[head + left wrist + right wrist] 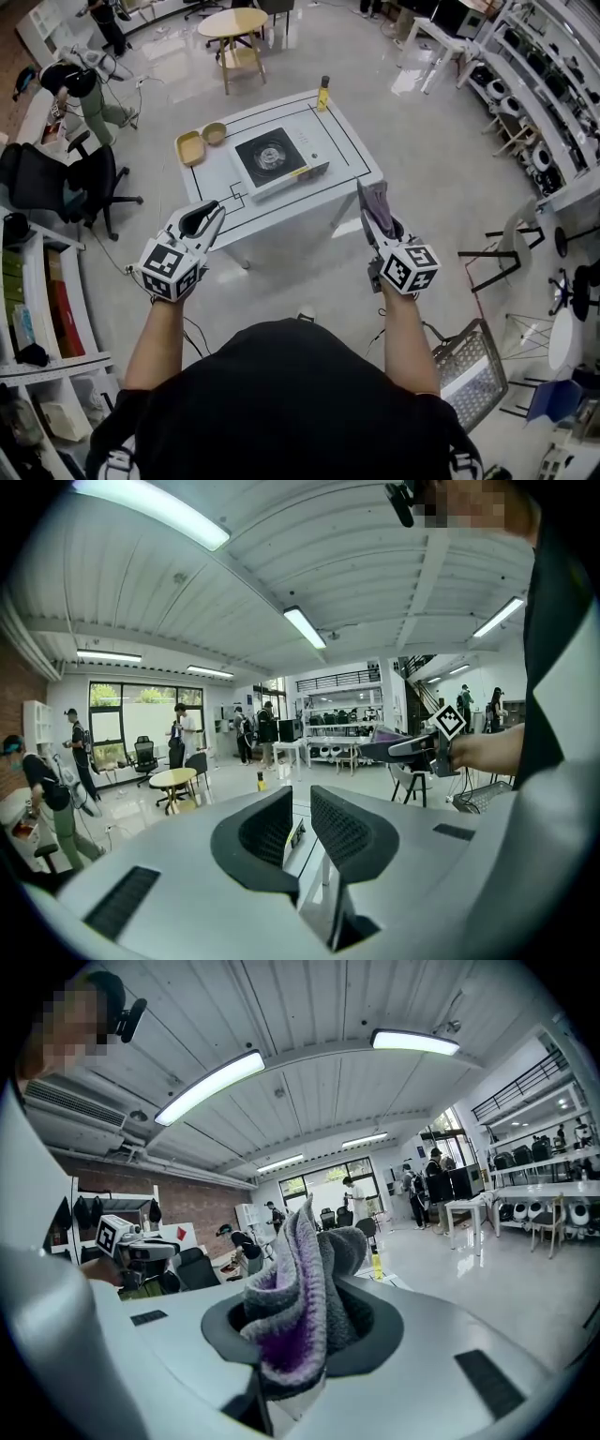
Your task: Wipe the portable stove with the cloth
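Right tongs clamp cloth; left tongs narrow, empty. Approach step; next reach over worktop, press cloth onto stove.

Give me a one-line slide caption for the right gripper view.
Right gripper shut on a bunched grey-and-purple cloth, under long ceiling lights.

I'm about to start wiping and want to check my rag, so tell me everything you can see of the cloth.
The cloth is a soft, fleecy-looking rag, grey with purple showing in its folds. It is bunched into upright pleats and clamped between the jaws of the right gripper, with its top standing above them. It is held in the air on the person's side of the white table, apart from the portable stove. Only the jaws touch it.
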